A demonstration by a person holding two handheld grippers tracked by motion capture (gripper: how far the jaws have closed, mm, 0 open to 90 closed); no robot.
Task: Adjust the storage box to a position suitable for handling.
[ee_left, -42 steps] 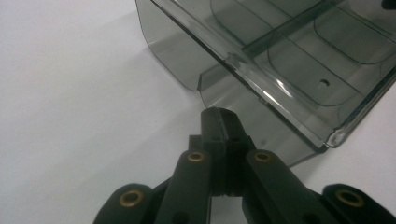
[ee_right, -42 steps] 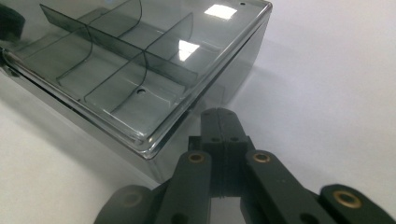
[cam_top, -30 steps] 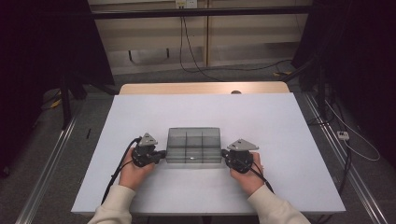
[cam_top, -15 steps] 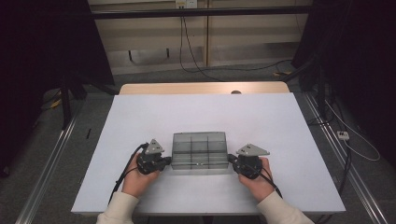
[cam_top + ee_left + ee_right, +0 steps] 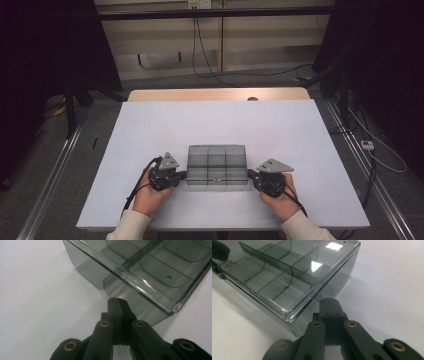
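Left gripper view has the left gripper (image 5: 117,301) clenched tight on nothing, tips right up against the end wall of a smoky clear divided organizer box (image 5: 150,267). Right gripper (image 5: 330,301) is clenched and empty too, at the opposite end. Box sits near the front of the white table (image 5: 220,122), between both hands.

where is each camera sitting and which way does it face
High view: above the person's side, facing forward and down on the white table; both hands show.
Left gripper view: on the left gripper, looking along its shut jaws at the box's end.
Right gripper view: on the right gripper, likewise.
All share the smoky divided box.
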